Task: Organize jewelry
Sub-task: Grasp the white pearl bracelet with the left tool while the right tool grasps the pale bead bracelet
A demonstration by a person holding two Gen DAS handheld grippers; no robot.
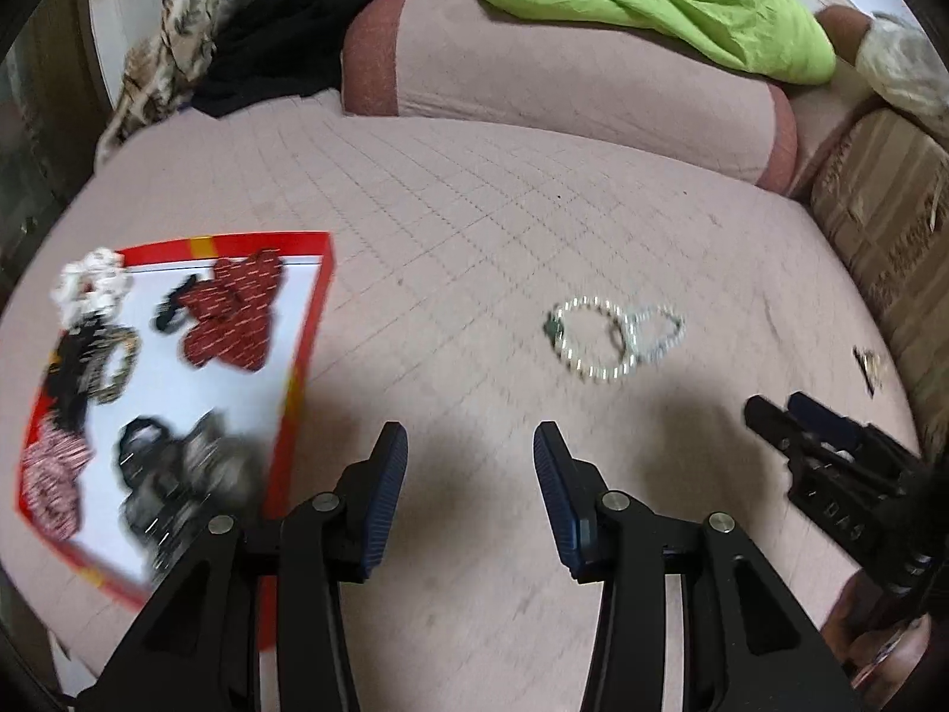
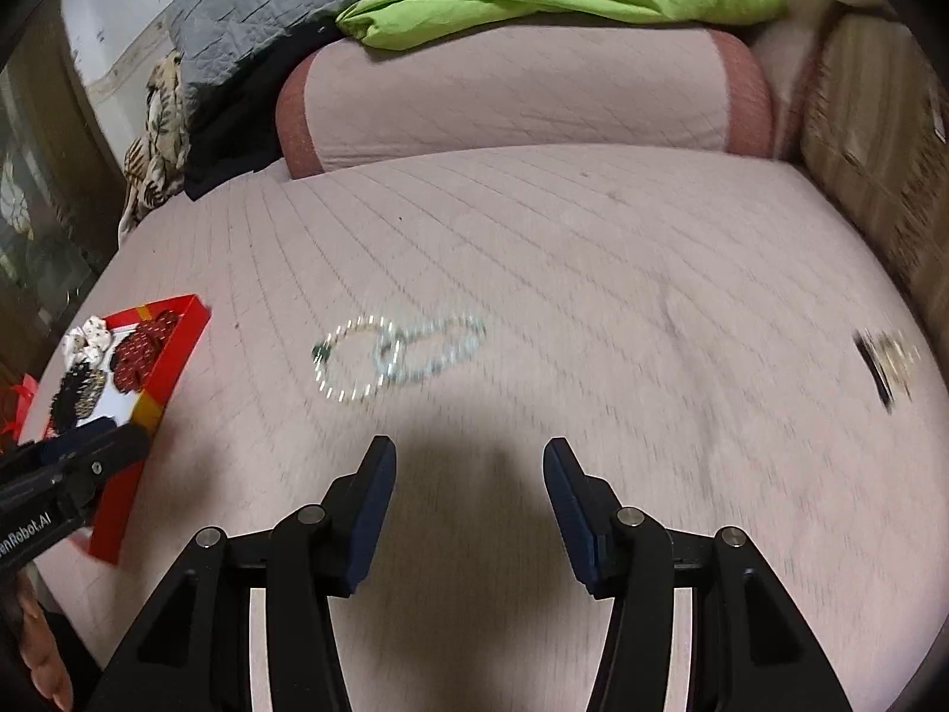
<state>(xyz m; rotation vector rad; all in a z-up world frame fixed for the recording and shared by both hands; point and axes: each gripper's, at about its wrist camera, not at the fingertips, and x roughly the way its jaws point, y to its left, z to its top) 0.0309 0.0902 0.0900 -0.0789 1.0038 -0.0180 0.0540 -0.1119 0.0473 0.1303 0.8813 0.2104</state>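
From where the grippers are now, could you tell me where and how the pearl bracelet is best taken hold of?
Grip the pearl bracelet on its near arc, away from where the clear bead bracelet overlaps it. It lies flat on the quilted bed cover, so come from above, one finger inside the loop, one outside.

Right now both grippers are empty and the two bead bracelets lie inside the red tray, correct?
Not quite. The two bead bracelets lie on the pink quilted bed cover, right of the red tray, as the left wrist view shows. Both grippers are empty.
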